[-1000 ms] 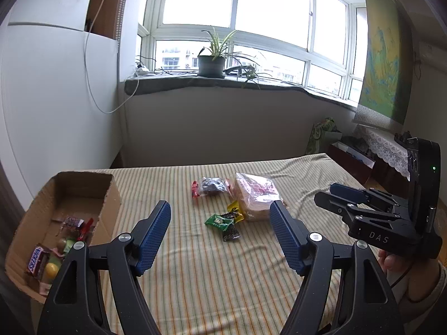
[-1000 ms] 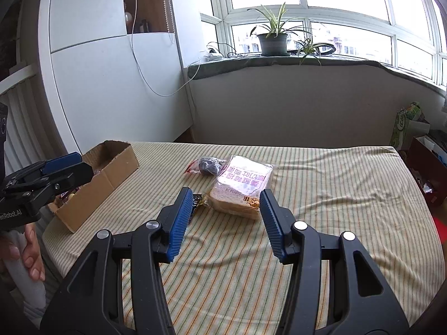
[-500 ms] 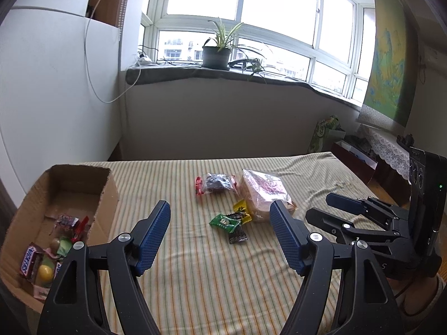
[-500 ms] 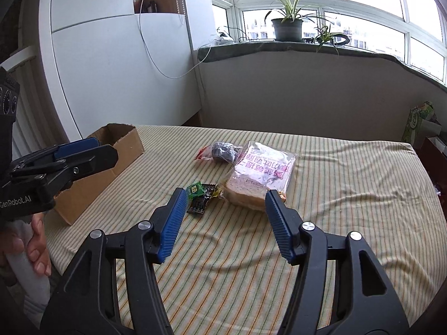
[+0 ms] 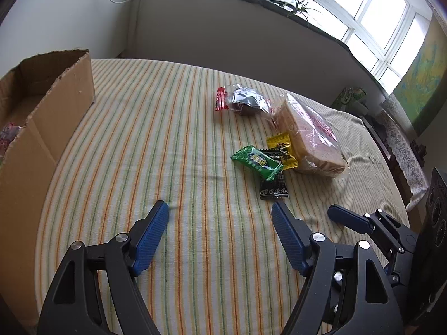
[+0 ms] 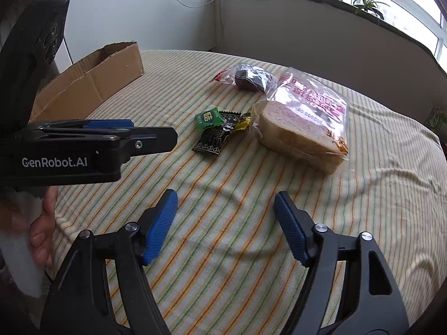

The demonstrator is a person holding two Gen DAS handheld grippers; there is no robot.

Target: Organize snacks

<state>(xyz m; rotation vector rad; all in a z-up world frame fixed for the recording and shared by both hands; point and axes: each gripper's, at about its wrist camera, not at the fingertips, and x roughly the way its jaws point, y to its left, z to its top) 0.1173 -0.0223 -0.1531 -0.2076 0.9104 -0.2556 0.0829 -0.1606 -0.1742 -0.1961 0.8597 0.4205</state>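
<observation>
Both tongs hang spread above a striped surface (image 5: 156, 145), gripping nothing; the left tongs (image 5: 219, 209) show bare cloth between their blue pads, and the right tongs (image 6: 225, 196) likewise, their jaws having just been opening wider, with nothing between them.

Ahead of the left tongs and a little to their right lie three small wrappers in a heap: a green sweet (image 5: 255, 162) on top, a black packet (image 5: 272, 188) under it and nearest the right pad, and a yellow sweet (image 5: 282, 146) just beyond, touching the bread (image 5: 310, 136); the bread sits in a clear printed bag, further ahead and to the right; beyond the heap, apart from it, lies a clear pouch (image 5: 244, 102) with a dark cake inside and a red sealed end, its far corner against the bread bag.

From the right tongs the same heap lies ahead and slightly left; the bread lies ahead and to the right.

An open box (image 5: 47, 128) of cardboard stands to the left of the left tongs, well apart from the loose snacks; a bit of pink wrapping shows inside at its near end.

A hand (image 6: 42, 234) grips the white handle of the left tongs, left of the right pair.
</observation>
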